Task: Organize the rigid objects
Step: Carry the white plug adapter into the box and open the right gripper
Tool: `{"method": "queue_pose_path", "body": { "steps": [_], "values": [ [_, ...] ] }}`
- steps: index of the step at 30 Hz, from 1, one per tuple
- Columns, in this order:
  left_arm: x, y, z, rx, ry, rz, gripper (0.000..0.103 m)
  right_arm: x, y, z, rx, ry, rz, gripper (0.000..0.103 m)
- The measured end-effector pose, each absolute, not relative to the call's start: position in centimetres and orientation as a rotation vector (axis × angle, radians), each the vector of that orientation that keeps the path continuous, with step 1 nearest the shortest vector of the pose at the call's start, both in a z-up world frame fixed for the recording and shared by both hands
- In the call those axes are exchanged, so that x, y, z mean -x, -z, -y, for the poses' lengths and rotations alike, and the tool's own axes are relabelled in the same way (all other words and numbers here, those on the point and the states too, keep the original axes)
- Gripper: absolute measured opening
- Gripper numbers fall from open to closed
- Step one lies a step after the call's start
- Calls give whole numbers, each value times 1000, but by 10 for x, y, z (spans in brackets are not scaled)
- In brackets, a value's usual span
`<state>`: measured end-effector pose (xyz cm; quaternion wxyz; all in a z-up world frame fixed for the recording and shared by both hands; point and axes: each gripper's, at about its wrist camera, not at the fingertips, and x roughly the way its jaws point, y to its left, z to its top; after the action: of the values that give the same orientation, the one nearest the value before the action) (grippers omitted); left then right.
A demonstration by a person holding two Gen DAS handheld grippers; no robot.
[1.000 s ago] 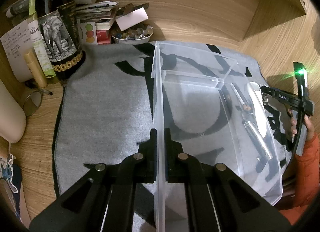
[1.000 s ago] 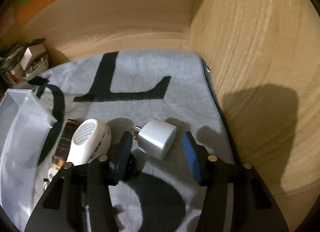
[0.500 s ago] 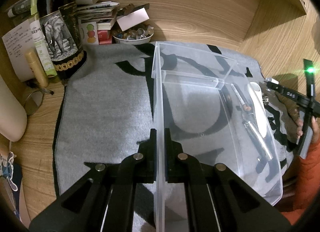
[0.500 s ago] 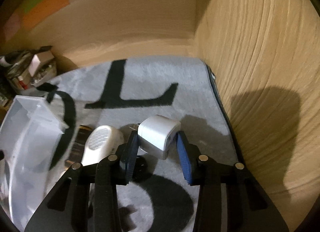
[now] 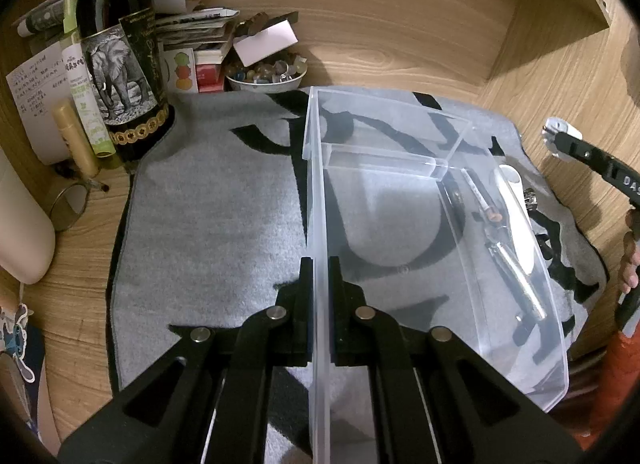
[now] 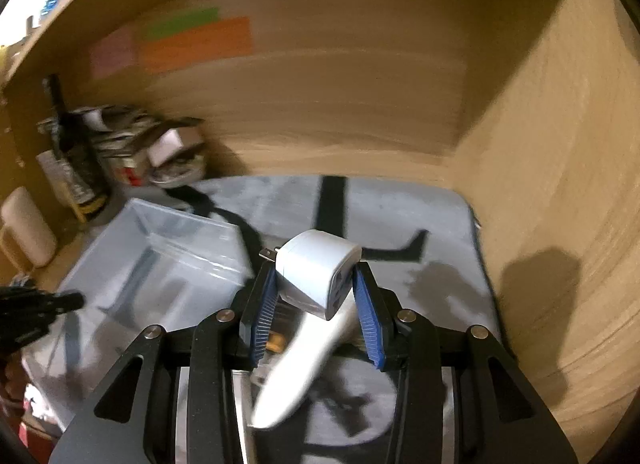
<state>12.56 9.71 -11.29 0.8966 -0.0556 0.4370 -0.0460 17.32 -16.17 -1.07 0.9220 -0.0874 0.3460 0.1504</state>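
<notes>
Your right claw grips the plug; carry it level above the bin, which your left claw pinches.

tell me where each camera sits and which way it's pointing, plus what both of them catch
Left wrist: sits on the left tool, looking forward and down along fingers clamped on the wall of the clear bin on the grey mat; a hand and orange sleeve show at the right edge.
Right wrist: sits on the right tool, looking down over the white charger plug in its blue pads toward the wooden corner; the left tool's black tip shows at the left edge.
Shared: the bin, the mat, the dark bottle.
</notes>
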Motion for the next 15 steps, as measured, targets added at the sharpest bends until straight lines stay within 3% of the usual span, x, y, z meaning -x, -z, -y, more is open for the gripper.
{"method": "queue_pose_path", "body": {
  "steps": [15],
  "values": [
    [-124, 114, -95, 107, 102, -886, 5, -171, 40, 63, 285, -511, -787, 36]
  ]
}}
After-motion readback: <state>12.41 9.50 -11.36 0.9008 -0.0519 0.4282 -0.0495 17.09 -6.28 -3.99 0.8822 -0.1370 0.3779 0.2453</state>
